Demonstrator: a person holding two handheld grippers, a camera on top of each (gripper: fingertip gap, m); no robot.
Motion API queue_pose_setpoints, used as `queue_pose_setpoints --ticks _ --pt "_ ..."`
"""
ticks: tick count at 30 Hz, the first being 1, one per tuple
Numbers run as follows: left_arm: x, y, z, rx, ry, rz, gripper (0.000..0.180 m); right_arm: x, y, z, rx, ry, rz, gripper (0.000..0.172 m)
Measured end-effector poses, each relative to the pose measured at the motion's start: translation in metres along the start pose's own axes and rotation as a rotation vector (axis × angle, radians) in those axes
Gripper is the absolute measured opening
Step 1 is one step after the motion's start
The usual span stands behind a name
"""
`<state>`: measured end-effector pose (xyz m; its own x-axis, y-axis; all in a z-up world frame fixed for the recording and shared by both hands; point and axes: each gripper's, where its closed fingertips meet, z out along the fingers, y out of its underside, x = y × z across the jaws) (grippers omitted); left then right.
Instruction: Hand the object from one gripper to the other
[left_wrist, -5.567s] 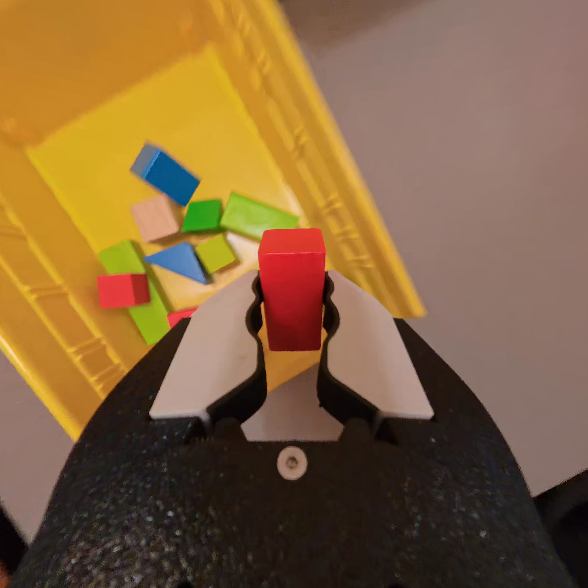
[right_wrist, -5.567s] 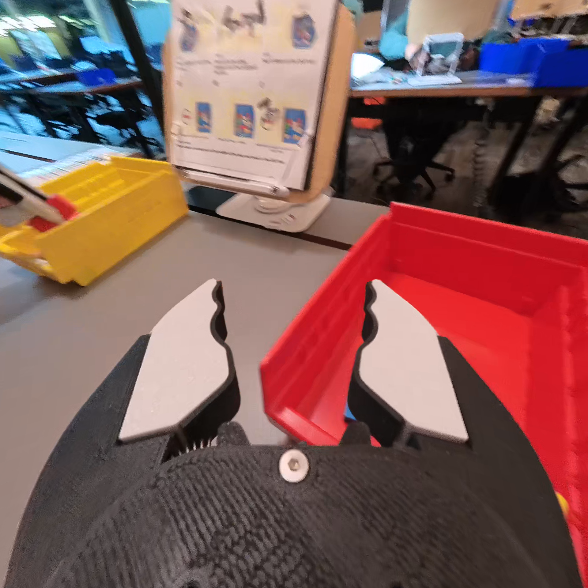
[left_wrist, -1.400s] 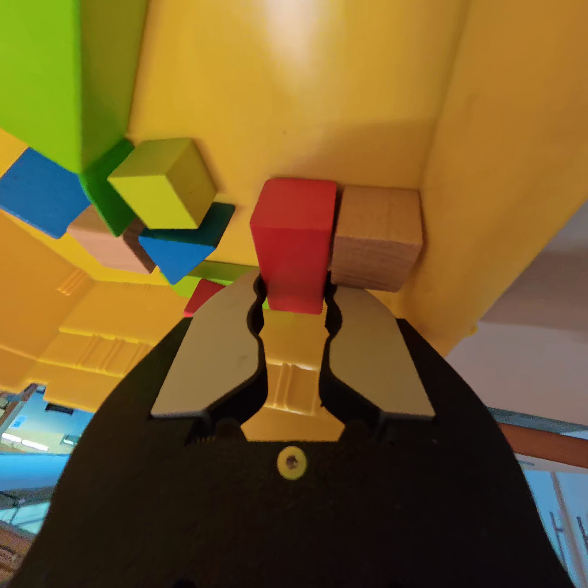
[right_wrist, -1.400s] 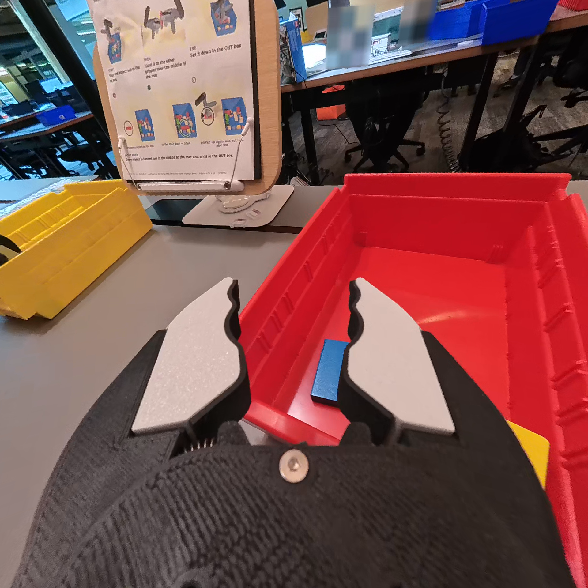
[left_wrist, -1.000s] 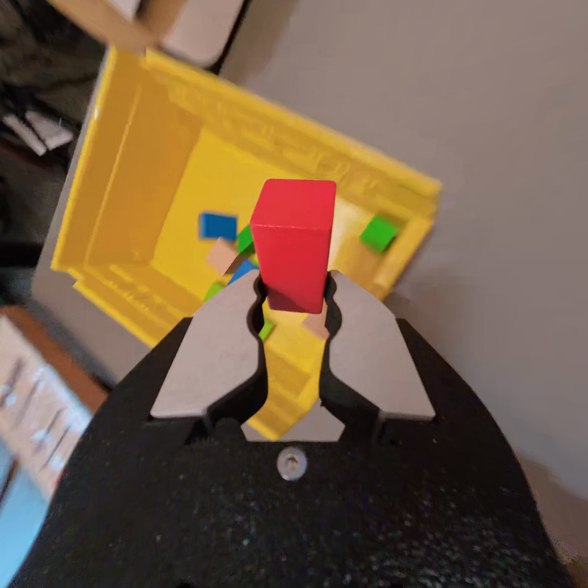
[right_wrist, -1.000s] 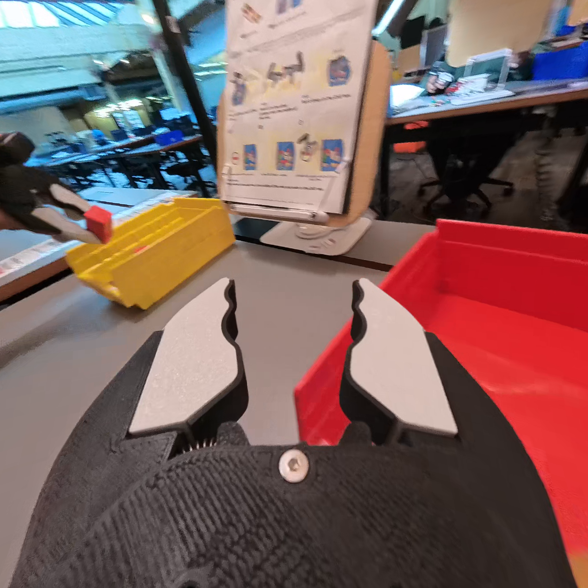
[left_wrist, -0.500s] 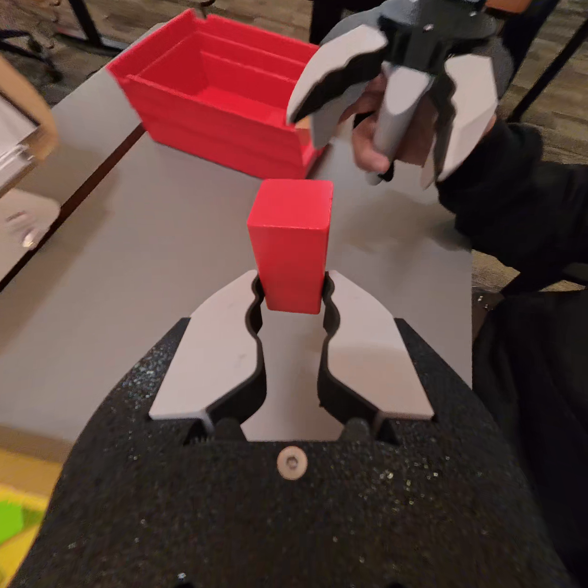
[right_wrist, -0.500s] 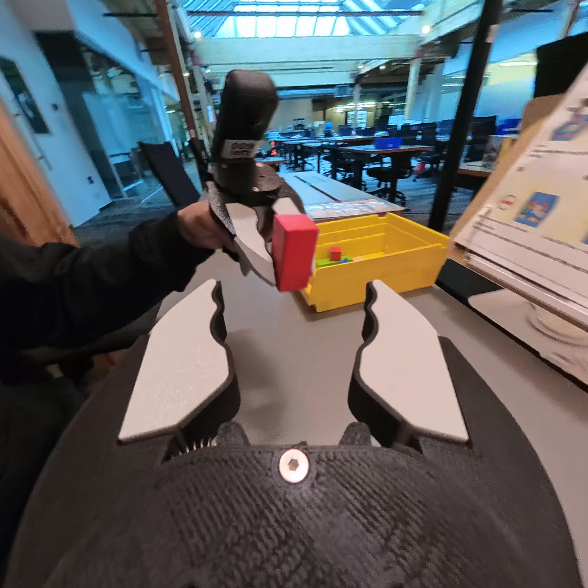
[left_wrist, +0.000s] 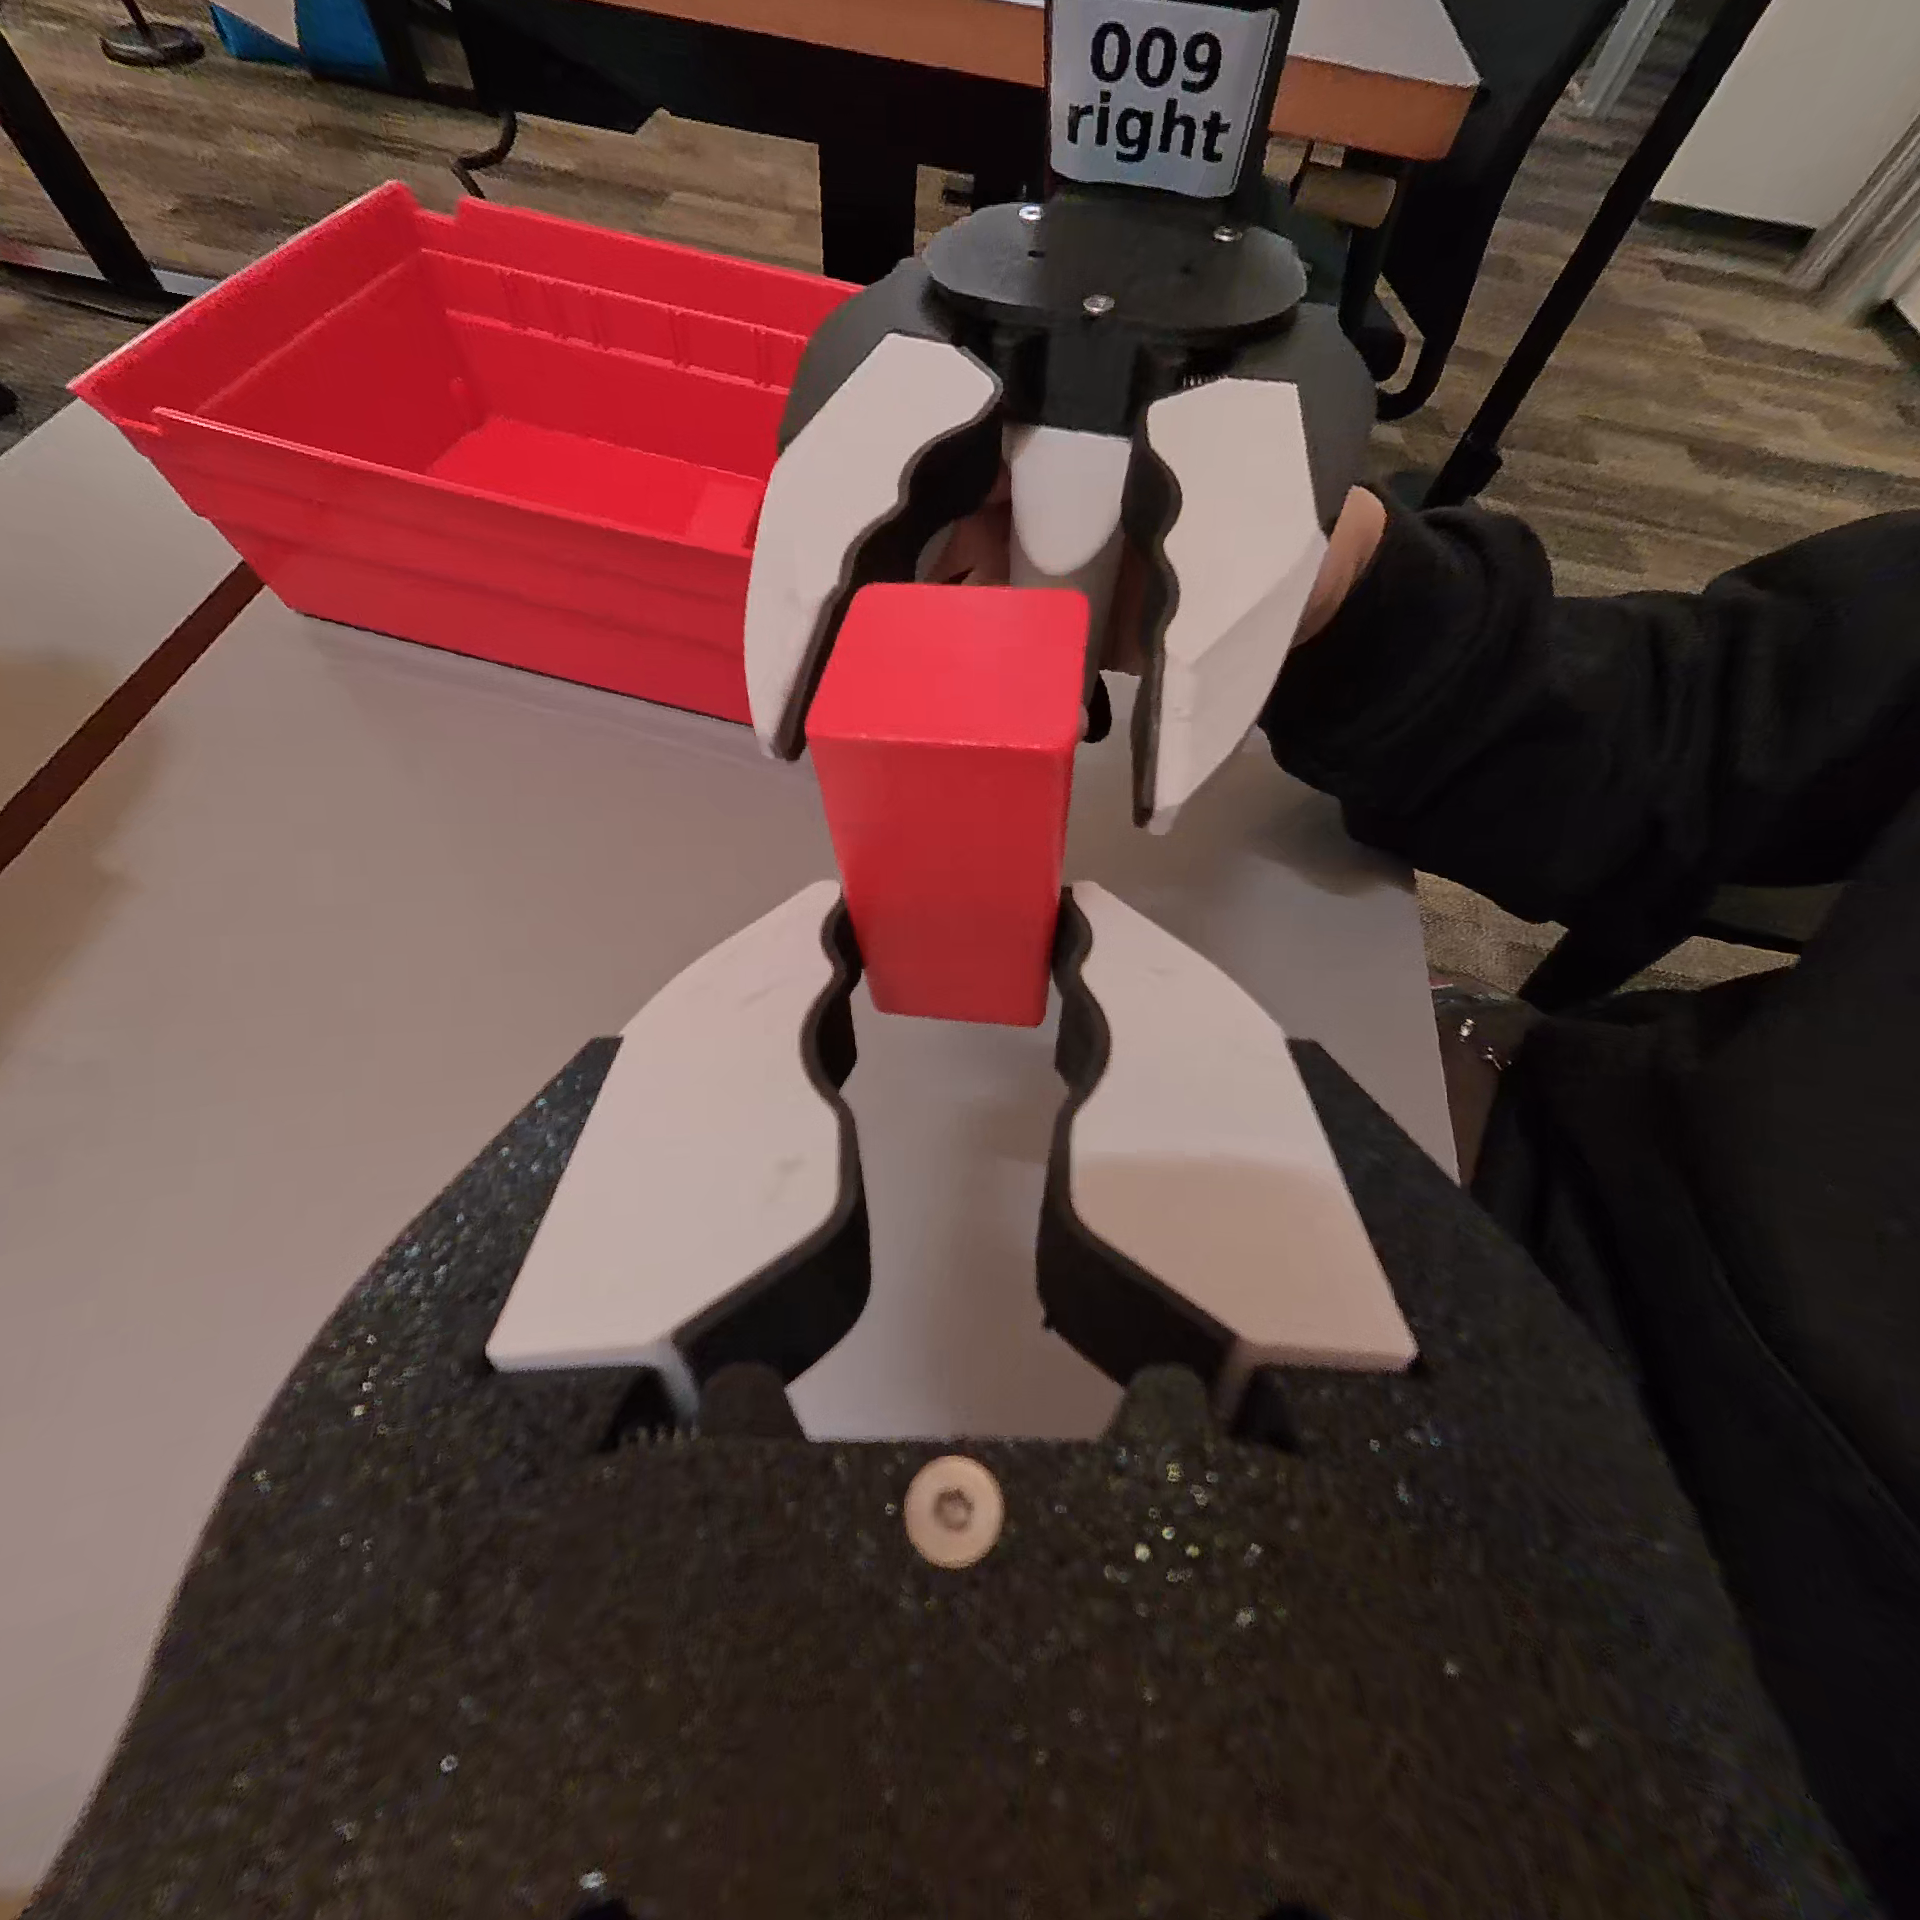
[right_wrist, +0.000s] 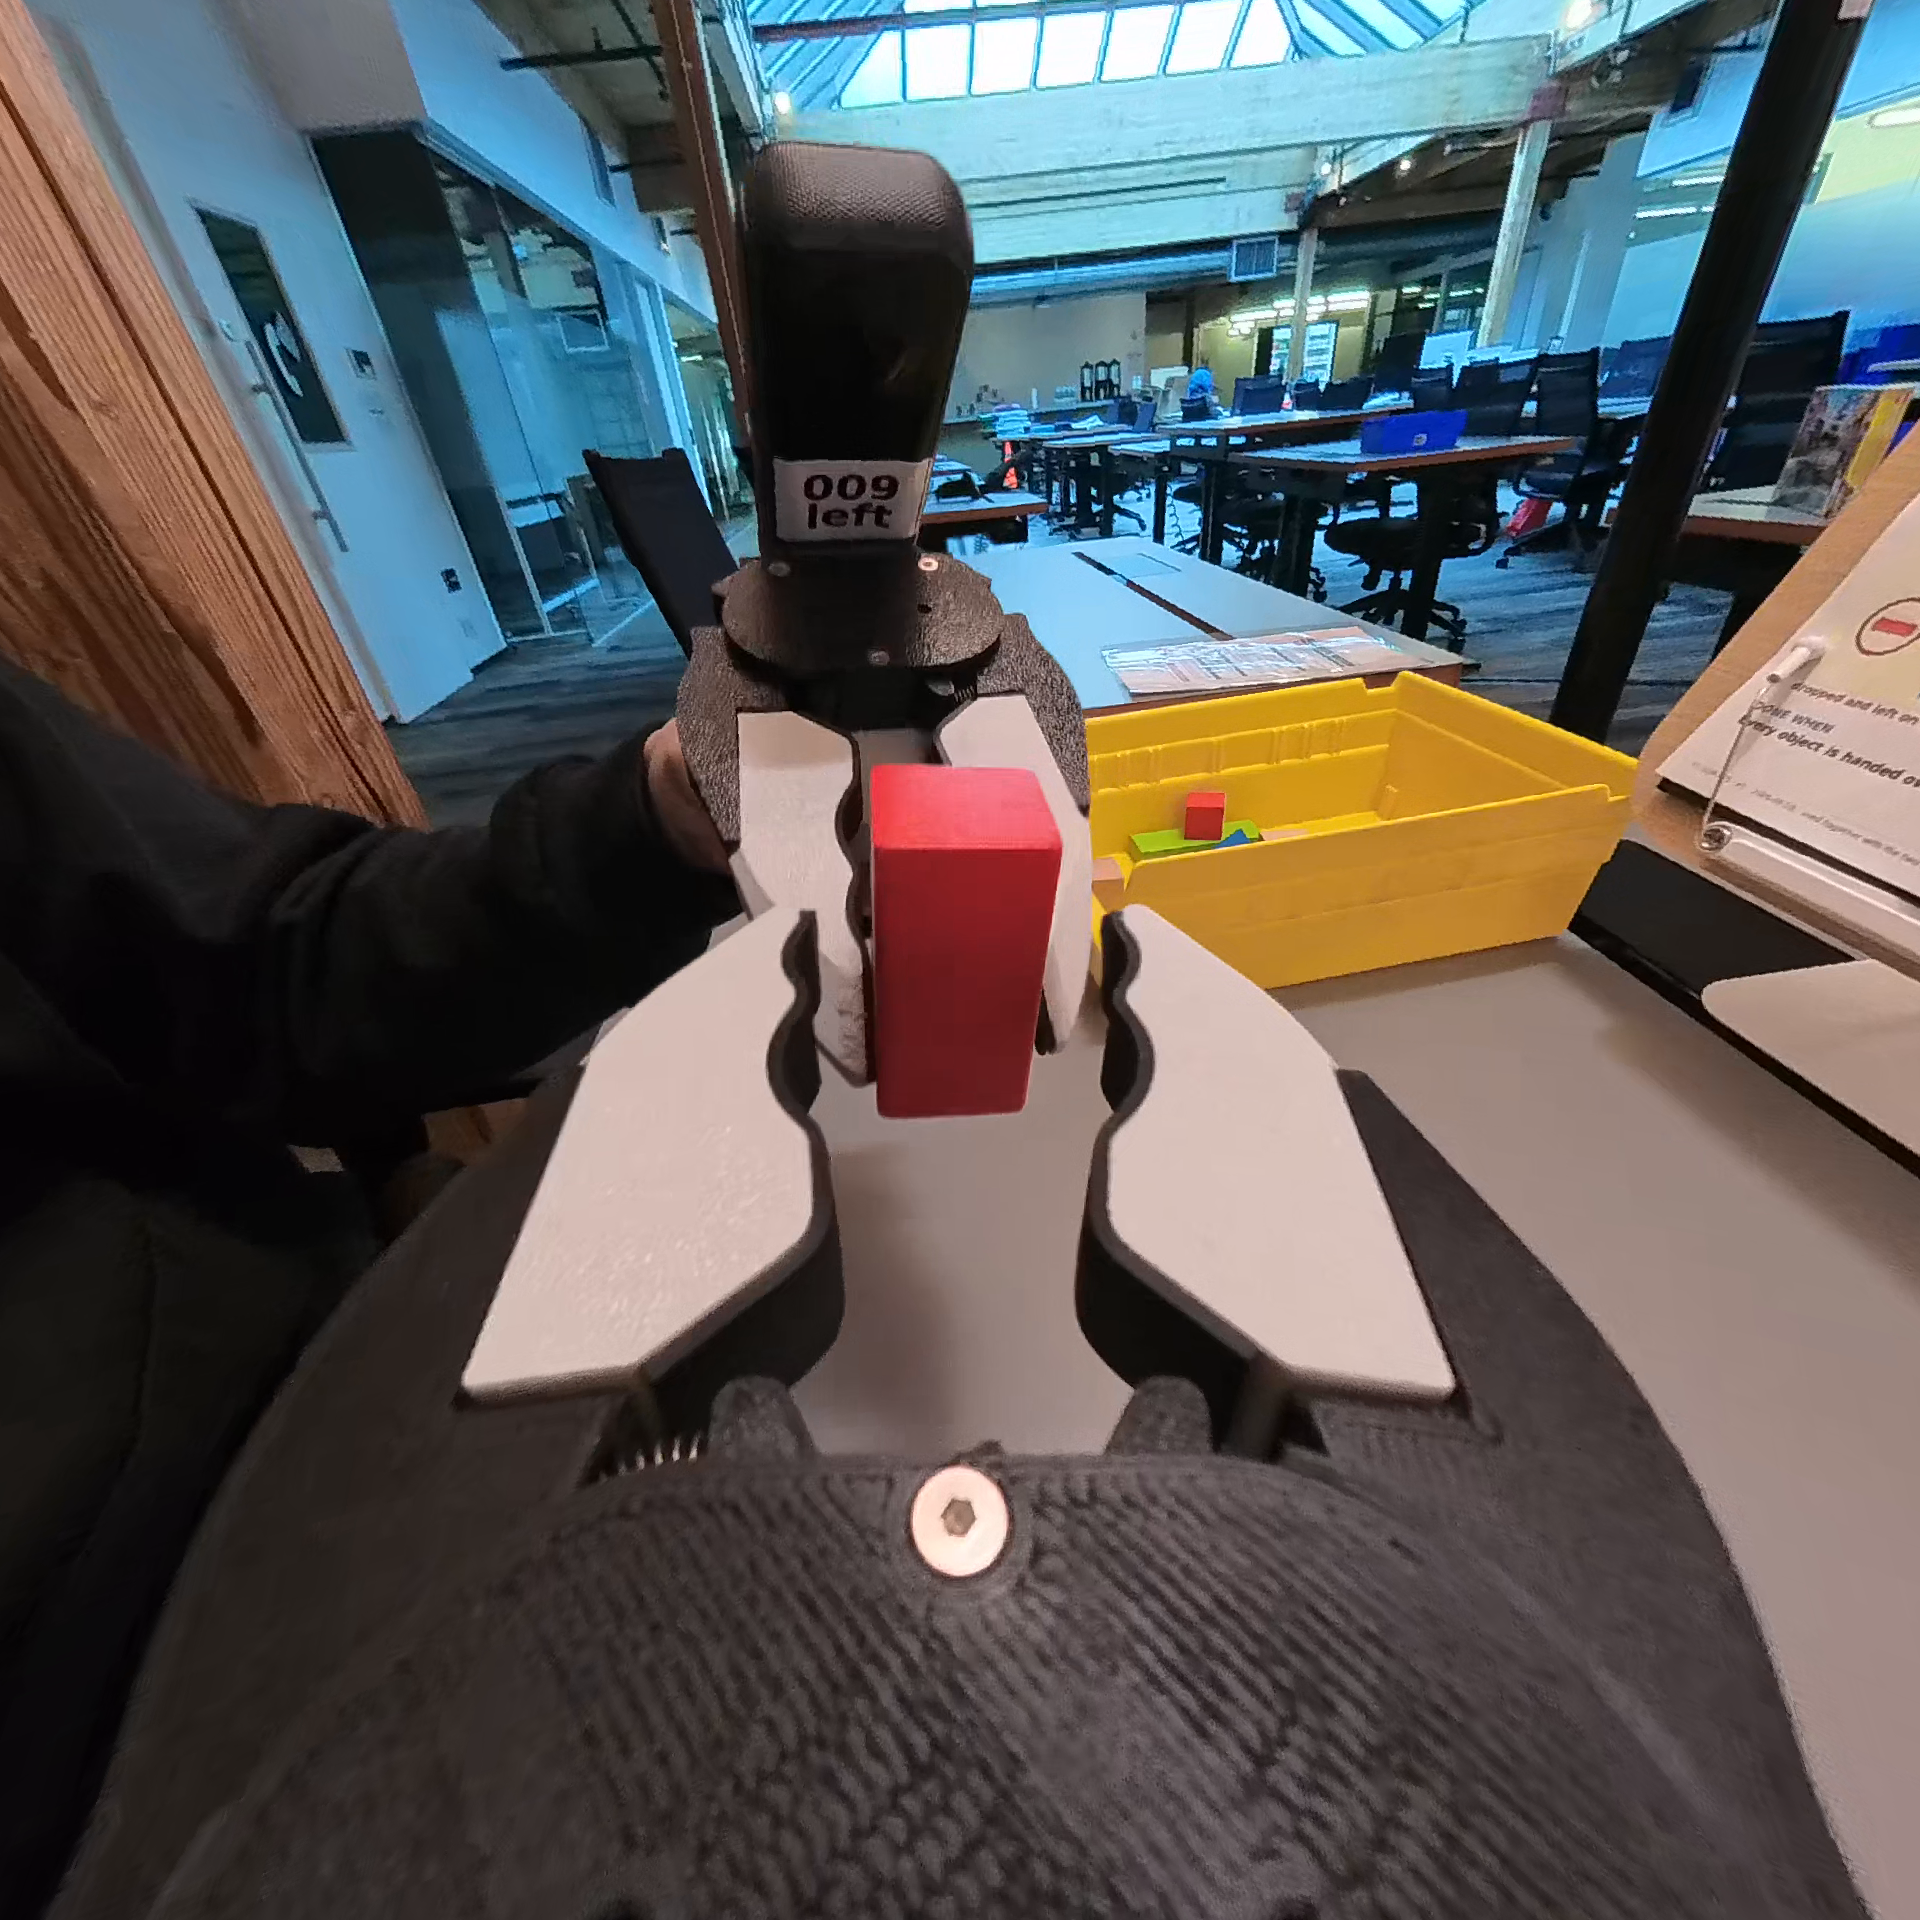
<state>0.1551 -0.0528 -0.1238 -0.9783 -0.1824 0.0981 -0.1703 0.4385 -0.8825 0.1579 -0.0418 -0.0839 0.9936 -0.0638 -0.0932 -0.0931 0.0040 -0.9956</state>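
Note:
My left gripper (left_wrist: 951, 904) is shut on the lower end of a red rectangular block (left_wrist: 945, 810) and holds it upright above the grey table (left_wrist: 312, 935). My right gripper (right_wrist: 956, 925) faces it, open, with its fingers on either side of the block's free end (right_wrist: 956, 966). A gap shows between each pad and the block. In the left wrist view the right gripper (left_wrist: 961, 779) straddles the block's top, its right finger (left_wrist: 1216, 623) clearly apart from the block. The left gripper also shows in the right wrist view (right_wrist: 951, 1049).
A red bin (left_wrist: 468, 416) stands on the table behind the right gripper. A yellow bin (right_wrist: 1351, 904) with several coloured blocks stands behind the left gripper. An instruction sheet on a stand (right_wrist: 1818, 727) is at the far right. A person's dark sleeves hold both grippers. My two grippers' fingertips are within a few centimetres of each other.
The two grippers have come together. My right gripper has moved its fingers around the red block's free end and narrowed. My left gripper has kept its hold on the block.

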Motion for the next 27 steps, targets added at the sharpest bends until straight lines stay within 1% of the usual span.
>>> queue_pose_setpoints --ticks 4,5,7,10,11,12,13,15,17,20,22,23,24,27 --pt "0.004 -0.001 0.005 0.000 0.016 0.006 0.035 -0.003 0.005 0.006 -0.026 -0.010 -0.009 0.045" --pt "0.005 -0.001 0.006 -0.002 0.016 0.010 0.035 -0.004 0.006 0.007 -0.032 -0.012 -0.011 0.035" --pt "0.005 -0.002 0.005 0.004 0.014 0.010 0.035 -0.005 0.005 0.008 -0.015 -0.015 -0.024 0.035" --pt "0.000 -0.005 0.004 0.047 -0.006 -0.019 0.035 -0.001 0.002 0.007 0.003 0.005 0.005 0.035" --pt "-0.004 -0.005 0.004 0.060 -0.031 -0.033 0.039 0.004 0.002 0.005 0.007 0.036 0.008 0.035" --pt "-0.009 -0.005 0.002 0.072 -0.059 -0.048 0.049 0.012 0.000 -0.001 0.010 0.082 0.011 0.035" --pt "-0.012 -0.004 0.001 0.082 -0.079 -0.062 0.055 0.022 -0.002 -0.009 0.016 0.130 0.018 0.035" --pt "-0.016 0.000 -0.002 0.099 -0.094 -0.081 0.054 0.049 -0.008 -0.039 0.046 0.285 0.049 0.035" --pt "-0.017 0.003 -0.005 0.112 -0.096 -0.100 0.053 0.088 -0.006 -0.088 0.049 0.526 0.094 0.035" --pt "-0.020 0.012 -0.007 0.112 -0.104 -0.136 0.052 0.139 0.023 -0.181 -0.022 0.937 0.168 0.035" --pt "-0.019 0.017 -0.007 0.110 -0.096 -0.153 0.051 0.157 0.050 -0.233 -0.096 1.120 0.228 0.035" --pt "-0.019 0.020 -0.007 0.110 -0.094 -0.161 0.050 0.162 0.064 -0.250 -0.138 1.171 0.270 0.035" --pt "-0.020 0.022 -0.007 0.108 -0.096 -0.169 0.049 0.164 0.074 -0.260 -0.168 1.184 0.299 0.035" --pt "-0.023 0.026 -0.006 0.112 -0.099 -0.193 0.047 0.166 0.094 -0.270 -0.228 1.201 0.371 0.035"
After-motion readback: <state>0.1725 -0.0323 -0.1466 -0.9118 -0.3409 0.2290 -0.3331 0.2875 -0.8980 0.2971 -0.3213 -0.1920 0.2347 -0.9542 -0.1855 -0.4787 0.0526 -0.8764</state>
